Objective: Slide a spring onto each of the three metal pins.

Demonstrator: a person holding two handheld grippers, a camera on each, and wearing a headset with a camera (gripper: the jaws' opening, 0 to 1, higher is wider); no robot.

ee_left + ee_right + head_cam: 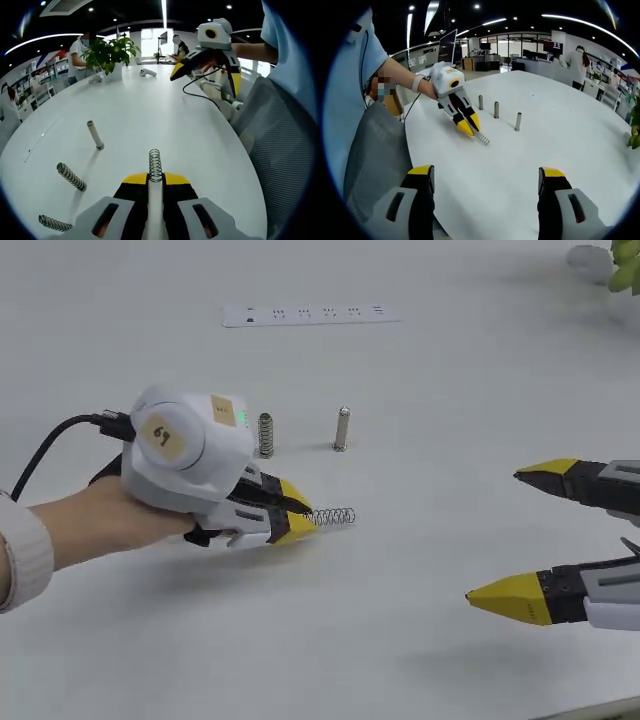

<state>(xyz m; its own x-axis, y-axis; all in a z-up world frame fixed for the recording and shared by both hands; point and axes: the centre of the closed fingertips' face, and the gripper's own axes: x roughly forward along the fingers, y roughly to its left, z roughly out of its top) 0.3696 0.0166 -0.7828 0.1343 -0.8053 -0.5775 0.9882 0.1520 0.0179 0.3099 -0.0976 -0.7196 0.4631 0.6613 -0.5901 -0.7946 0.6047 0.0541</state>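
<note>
My left gripper (305,517) lies low over the white table, shut on one end of a loose spring (333,517) that sticks out level past its yellow tips. Its own view shows that spring (155,165) clamped between the jaws of the left gripper (155,176). A bare metal pin (342,429) stands upright behind it. To the pin's left stands a pin wearing a spring (265,434). The right gripper view shows two spring-covered pins (480,102) (496,109) and the bare pin (518,121). My right gripper (497,535) hovers at the right, open and holding nothing.
A white power strip (308,315) lies at the far side of the table. A potted plant (620,260) sits at the far right corner. A grey mesh chair (370,165) stands beside the table edge. People stand in the background.
</note>
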